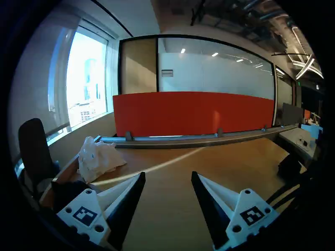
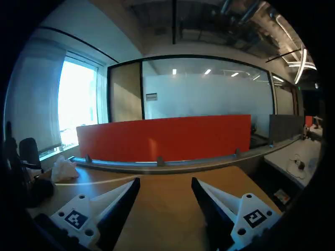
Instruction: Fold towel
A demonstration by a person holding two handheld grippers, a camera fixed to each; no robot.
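This is an office room with a big bright window [image 1: 86, 79] and an orange screen [image 1: 192, 113] at the back of a long wooden worktop [image 1: 217, 163].

In the left gripper view, the left gripper [image 1: 167, 196] hangs just above the worktop. Its jaws are wide apart and hold nothing. The towel [image 1: 98, 157] is a white, crumpled heap on the worktop. It lies ahead and off to the left of the jaws, near the worktop's left edge, and does not touch them. It is too bunched up to show a long side.

In the right gripper view, the right gripper [image 2: 165, 201] also has its jaws wide apart and holds nothing. Here the towel [image 2: 63, 168] looks small and sits far off to the left, well apart from the jaws.

I think the left gripper is the nearer one, so it would swing left to reach the towel first. Folding has not begun.
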